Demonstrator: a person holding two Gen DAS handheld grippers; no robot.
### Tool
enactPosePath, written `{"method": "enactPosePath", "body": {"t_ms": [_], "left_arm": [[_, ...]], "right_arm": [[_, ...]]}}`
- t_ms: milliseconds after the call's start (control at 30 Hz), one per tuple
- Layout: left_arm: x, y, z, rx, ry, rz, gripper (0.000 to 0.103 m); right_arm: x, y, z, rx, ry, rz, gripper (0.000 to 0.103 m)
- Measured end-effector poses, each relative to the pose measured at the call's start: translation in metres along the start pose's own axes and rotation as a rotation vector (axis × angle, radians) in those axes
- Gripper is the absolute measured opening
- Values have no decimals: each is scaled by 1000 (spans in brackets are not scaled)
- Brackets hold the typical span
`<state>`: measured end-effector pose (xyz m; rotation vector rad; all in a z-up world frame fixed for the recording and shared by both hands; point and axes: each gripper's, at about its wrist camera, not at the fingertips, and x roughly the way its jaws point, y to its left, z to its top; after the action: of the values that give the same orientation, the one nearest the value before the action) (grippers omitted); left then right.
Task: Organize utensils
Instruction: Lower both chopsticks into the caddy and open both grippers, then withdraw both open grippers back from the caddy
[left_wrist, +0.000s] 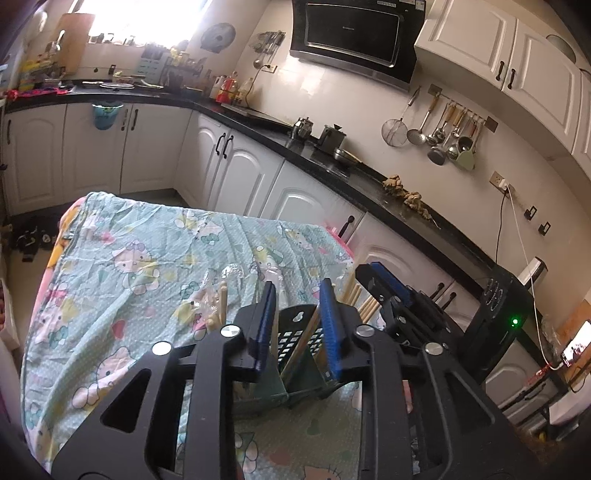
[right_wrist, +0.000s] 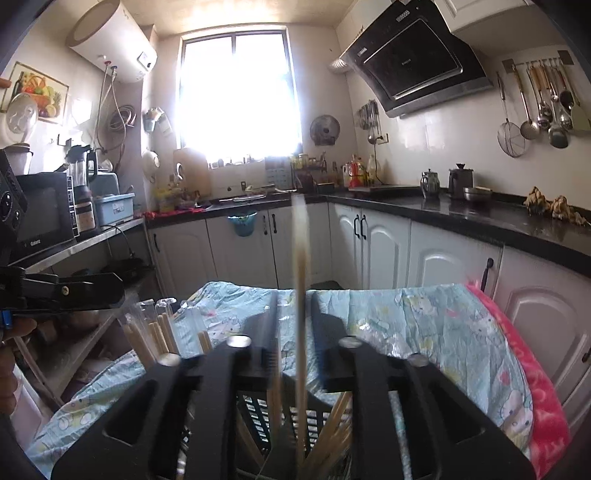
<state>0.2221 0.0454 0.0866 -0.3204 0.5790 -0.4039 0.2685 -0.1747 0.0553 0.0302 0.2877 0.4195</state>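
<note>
Where the table carries its cartoon-print cloth, a dark slotted utensil holder stands at the near edge, directly under both grippers. The left gripper sits above the holder with its blue-padded jaws a narrow gap apart; one chopstick leans in the holder between them, and neither pad visibly presses on it. To the left of that gripper, further chopsticks in clear wrappers stand upright. More bare chopsticks fan out on the right, between the left gripper and the right gripper, which appears there just beside it. In the right wrist view, the right gripper also has its jaws narrowly apart, with a single blurred chopstick standing upright in the gap and its lower end in the holder among other sticks; whether the pads touch it cannot be told. The wrapped chopsticks stand to the left of it. A pink towel lies along the right edge of the table. White cabinets under a black countertop run behind.
</note>
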Motion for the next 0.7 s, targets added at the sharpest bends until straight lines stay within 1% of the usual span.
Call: {"method": "enactPosePath", "body": {"t_ms": [33,67,133,200,233,267,300,367,433,500,533,600,667,700], "left_arm": [[0,0,0,3,1,3,20],[-1,0,-1,4,1,10,24],[-3,0,-1,3,1,13,32],[-7,1,-1,4,-7,21,41],[-10,1,0,6,-13,26,43],[-12,1,0,8,-17,29,47],[-15,1,0,8,-25,33,53],[-20,0,2,6,-37,38,62],[-26,0,3,0,-48,36,67],[-32,0,4,-7,-61,38,78],[-34,-1,5,-8,-66,41,79],[-42,-2,5,-11,-83,51,87],[-47,-2,6,-16,-92,55,92],[-51,-2,6,-22,-99,58,92]], "right_arm": [[-2,0,-1,1,1,-1,26],[-2,-1,-1,0,3,-1,27],[-5,0,-2,-1,18,0,36],[-8,1,-3,-2,25,2,38],[-10,1,-4,-4,32,3,41],[-12,1,-4,-6,39,1,43],[-14,1,-3,-7,44,1,47],[-20,2,-3,-5,53,4,50],[-24,3,-3,-1,64,11,55],[-30,5,-2,-6,72,10,57],[-33,7,-2,-9,75,12,59],[-39,11,-1,-13,80,15,64],[-46,14,1,-12,82,21,66],[-50,15,2,-14,82,24,68]]}}
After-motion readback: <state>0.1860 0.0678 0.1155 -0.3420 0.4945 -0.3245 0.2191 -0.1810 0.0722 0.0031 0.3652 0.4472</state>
